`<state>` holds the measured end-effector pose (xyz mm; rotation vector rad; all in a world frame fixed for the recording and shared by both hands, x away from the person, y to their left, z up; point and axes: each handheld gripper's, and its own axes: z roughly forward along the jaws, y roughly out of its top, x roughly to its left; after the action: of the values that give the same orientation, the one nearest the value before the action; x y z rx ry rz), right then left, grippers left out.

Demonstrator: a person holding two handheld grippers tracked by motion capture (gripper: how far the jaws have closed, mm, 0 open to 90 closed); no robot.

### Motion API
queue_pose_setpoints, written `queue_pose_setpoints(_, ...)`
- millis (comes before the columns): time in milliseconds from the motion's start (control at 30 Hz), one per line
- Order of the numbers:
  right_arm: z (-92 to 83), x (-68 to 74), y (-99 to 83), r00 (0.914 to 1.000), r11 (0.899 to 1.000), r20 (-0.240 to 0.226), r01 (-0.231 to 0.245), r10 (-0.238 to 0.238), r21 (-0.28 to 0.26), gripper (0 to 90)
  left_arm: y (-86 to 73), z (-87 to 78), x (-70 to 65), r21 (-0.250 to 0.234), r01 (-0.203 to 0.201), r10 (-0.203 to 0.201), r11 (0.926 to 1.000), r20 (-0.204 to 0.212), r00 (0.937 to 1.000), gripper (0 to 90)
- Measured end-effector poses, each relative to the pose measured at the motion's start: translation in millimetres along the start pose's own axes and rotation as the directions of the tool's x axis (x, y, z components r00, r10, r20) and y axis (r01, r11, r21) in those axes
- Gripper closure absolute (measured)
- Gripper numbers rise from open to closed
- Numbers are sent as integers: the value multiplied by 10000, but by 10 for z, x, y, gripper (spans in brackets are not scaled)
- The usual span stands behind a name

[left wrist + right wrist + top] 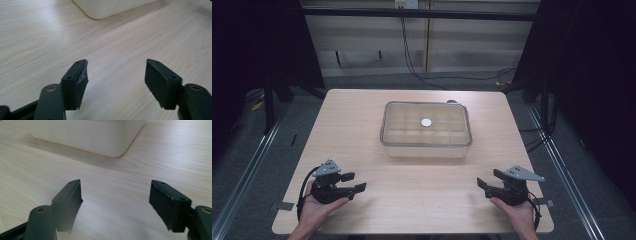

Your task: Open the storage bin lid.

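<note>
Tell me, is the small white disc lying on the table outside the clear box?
No, in the high view the small white disc sits within the outline of the clear box, near its middle.

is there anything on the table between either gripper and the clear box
Nothing visible. The clear box sits mid-table with bare wood between it and both the left gripper and the right gripper. Both gripper views show open jaws, empty tabletop ahead, then the box's near corner.

A pale wooden table (362, 130) stands on grey floor (257, 165) before dark curtains (257, 40).
</note>
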<state>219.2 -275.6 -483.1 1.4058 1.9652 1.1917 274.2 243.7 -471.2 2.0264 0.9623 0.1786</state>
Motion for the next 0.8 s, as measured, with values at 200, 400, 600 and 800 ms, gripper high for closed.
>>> queue_pose_setpoints(200,-14,-25,36,9988,9992,-428,-233,219,-337,293,33,73,62,194,287,-289,9994,128,9995,319)
queue_pose_setpoints(400,-39,-2,85,9954,9992,-884,-388,376,-118,324,47,34,63,-234,425,-420,9988,192,9989,305)
queue_pose_setpoints(600,-67,24,184,9954,10000,-957,-64,61,-34,309,87,-38,43,-512,199,-184,9985,304,9994,348)
queue_pose_setpoints(800,-20,70,274,9934,10000,-1142,-41,50,79,274,174,-5,16,-370,79,-66,9993,355,9993,365)
